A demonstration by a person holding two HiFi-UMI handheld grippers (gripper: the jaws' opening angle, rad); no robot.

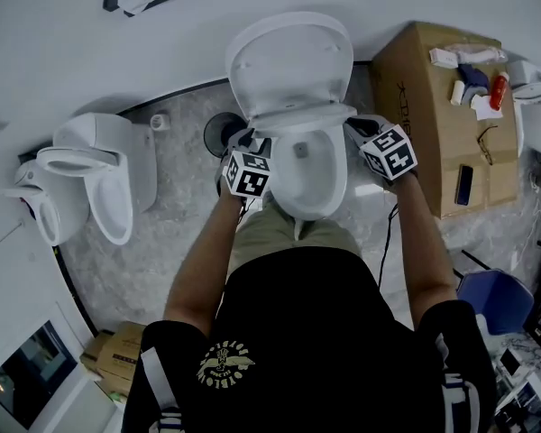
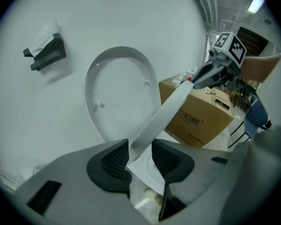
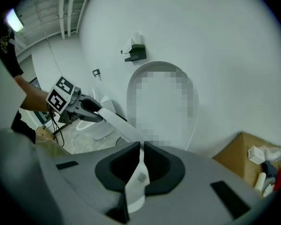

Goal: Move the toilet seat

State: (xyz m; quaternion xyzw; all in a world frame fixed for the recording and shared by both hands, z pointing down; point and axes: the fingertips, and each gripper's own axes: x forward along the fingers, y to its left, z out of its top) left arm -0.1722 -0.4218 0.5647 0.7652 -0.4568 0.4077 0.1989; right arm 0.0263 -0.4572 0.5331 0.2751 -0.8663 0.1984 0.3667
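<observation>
Your left gripper has its jaws closed on the left rim of the toilet seat. In the left gripper view the white ring runs from between the pads up and off to the right, towards your other hand. Your right gripper is clamped on the opposite rim, its jaws pinched nearly together on the thin edge.

The seat's long span therefore lies left to right between your two hands. Its front is lifted clear of the bowl just below you, and the hinge is on the far side. Neither hand is nearer, since each holds its own side, so any swing will probably pivot about that far hinge and call for both hands to travel together.

Just beyond the seat the lid stands upright against the wall, which would stop an upward swing.

To the right a cardboard box sits close beside the bowl, near your right hand. A second toilet stands well apart on the left.
</observation>
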